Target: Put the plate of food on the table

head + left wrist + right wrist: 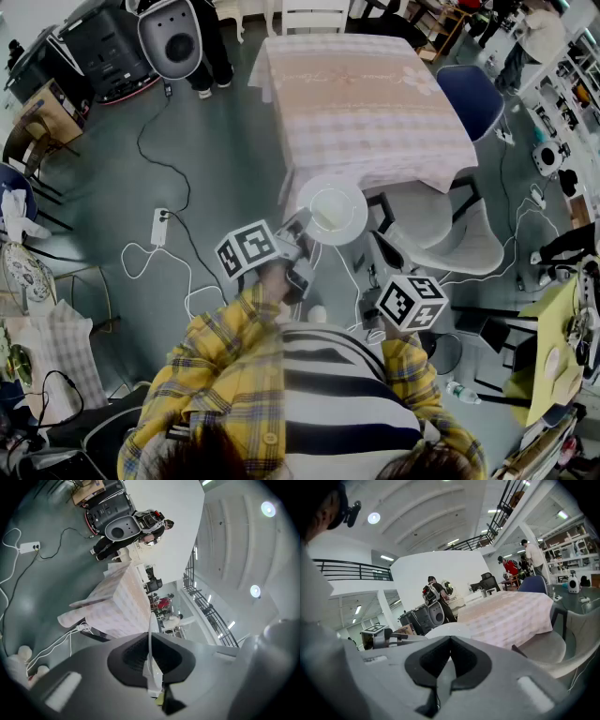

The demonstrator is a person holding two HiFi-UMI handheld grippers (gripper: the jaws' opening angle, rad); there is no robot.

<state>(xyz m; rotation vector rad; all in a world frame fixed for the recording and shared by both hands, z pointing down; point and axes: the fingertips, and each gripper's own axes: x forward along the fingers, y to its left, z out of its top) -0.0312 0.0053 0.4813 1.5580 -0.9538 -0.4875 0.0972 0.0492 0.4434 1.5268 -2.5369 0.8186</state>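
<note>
A white round plate [331, 208] hangs over the floor just short of the near edge of the table [366, 103], which wears a pink checked cloth. My left gripper [305, 225] is shut on the plate's near-left rim. In the left gripper view the plate [150, 660] shows edge-on as a thin white line pinched between the black pads [131, 656]. What lies on it is too faint to tell. My right gripper [392, 281] is lower and to the right, apart from the plate. In its own view the right gripper [449, 641] is shut and empty, with the plate [447, 630] just beyond it.
Two grey chairs [441, 230] stand at the table's near-right corner, a blue chair [469, 98] at its right, a white one [314, 14] at the far end. Cables and a power strip [159, 227] lie on the floor to the left. A grey machine [171, 37] and a person stand far left.
</note>
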